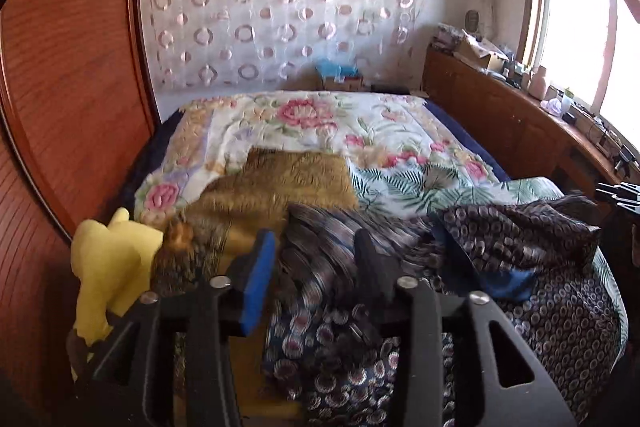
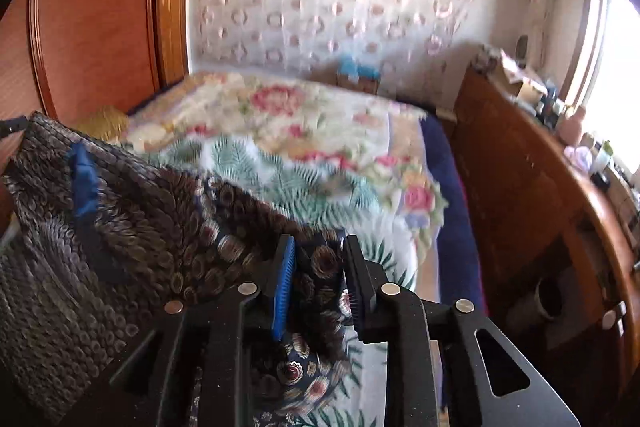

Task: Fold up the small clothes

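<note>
A dark garment (image 1: pixel 520 239) printed with small rings and feather shapes lies bunched on the near end of the bed. My left gripper (image 1: pixel 316 247) hangs over its left part, jaws apart, and the cloth lies loose between the blue pad (image 1: pixel 260 279) and the black finger. In the right wrist view the same garment (image 2: pixel 152 227) spreads out to the left. A fold of it stands between the jaws of my right gripper (image 2: pixel 319 247), which are parted and not pressing on it. The left gripper's blue pad (image 2: pixel 82 183) shows against the cloth at the far left.
The floral quilt (image 1: pixel 320 123) covers the bed. A brown furry cloth (image 1: pixel 280 183) and a yellow plush toy (image 1: pixel 112 267) lie at the left. A wooden wardrobe (image 1: pixel 72 67) stands on the left, and a cluttered wooden sideboard (image 1: pixel 500 115) under the window on the right.
</note>
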Motion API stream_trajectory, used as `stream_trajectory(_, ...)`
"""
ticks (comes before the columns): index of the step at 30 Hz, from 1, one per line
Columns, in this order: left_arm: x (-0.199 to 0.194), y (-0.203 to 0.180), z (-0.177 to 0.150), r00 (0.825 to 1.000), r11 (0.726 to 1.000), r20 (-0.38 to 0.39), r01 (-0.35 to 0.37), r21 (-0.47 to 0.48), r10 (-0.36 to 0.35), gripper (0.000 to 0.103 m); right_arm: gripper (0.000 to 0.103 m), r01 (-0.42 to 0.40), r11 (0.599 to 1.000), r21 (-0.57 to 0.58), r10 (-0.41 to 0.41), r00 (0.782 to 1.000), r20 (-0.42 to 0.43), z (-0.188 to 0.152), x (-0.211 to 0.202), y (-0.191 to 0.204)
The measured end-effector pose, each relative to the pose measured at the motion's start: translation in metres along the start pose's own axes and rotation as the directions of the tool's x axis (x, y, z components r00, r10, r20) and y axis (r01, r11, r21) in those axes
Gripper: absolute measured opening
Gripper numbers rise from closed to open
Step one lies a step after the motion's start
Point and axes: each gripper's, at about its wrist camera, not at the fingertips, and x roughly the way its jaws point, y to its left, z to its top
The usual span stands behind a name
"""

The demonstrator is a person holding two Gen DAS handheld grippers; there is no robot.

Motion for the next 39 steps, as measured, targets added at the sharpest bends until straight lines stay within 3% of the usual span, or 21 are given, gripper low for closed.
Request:
stream_trajectory(1, 0.001, 0.0, -0.002, 1.0, 1.0, -0.007, 0.001, 0.001, -0.001, 0.048, 0.026, 0.006, 1.0, -0.006, -0.007, 1.0, -0.02, -0.007, 0.007, 0.004)
stream_trajectory(3, -0.002, -0.002, -0.002, 1.0, 1.0, -0.001, 0.001, 0.004, -0.001, 0.064, 0.028, -0.009, 1.0, -0.009, 0.008, 0.999, -0.035, -0.006, 0.017, 0.009)
stream_trajectory(5, -0.007, -0.007, -0.003, 1.0, 1.0, 0.012, 0.007, 0.012, -0.007, 0.068, 0.035, -0.022, 1.0, -0.005, 0.022, 0.999, -0.032, -0.005, 0.016, 0.014)
stream_trajectory(9, -0.007, -0.024, 0.0, 1.0, 0.999, 0.022, 0.02, 0.039, -0.02, 0.068, 0.041, -0.073, 0.997, 0.0, 0.073, 0.997, -0.011, 0.0, 0.008, 0.021)
stream_trajectory(16, 0.011, -0.058, 0.004, 0.998, 0.994, 0.012, 0.063, 0.086, -0.064, 0.068, 0.043, -0.128, 0.992, 0.018, 0.128, 0.992, -0.002, -0.038, -0.009, 0.01)
stream_trajectory(23, 0.049, -0.083, 0.01, 0.995, 0.992, -0.029, 0.102, 0.074, -0.1, 0.068, 0.043, -0.125, 0.991, 0.042, 0.127, 0.991, -0.051, -0.07, -0.012, 0.016)
stream_trajectory(26, 0.069, -0.091, 0.015, 0.992, 0.992, -0.057, 0.114, 0.058, -0.111, 0.068, 0.043, -0.088, 0.995, 0.038, 0.091, 0.992, -0.088, -0.086, -0.015, 0.014)
stream_trajectory(34, 0.115, -0.112, 0.02, 0.987, 0.994, -0.135, 0.096, 0.056, -0.087, 0.068, 0.043, -0.07, 0.996, 0.048, 0.076, 0.987, -0.138, -0.126, -0.024, 0.002)
stream_trajectory(37, 0.124, -0.117, 0.017, 0.985, 0.994, -0.158, 0.084, 0.065, -0.073, 0.059, 0.043, -0.061, 0.997, 0.051, 0.067, 0.989, -0.128, -0.131, -0.027, 0.0)
stream_trajectory(39, 0.127, -0.119, 0.016, 0.983, 0.994, -0.171, 0.086, 0.071, -0.073, 0.036, 0.043, -0.059, 0.997, 0.052, 0.064, 0.991, -0.113, -0.134, -0.026, 0.001)
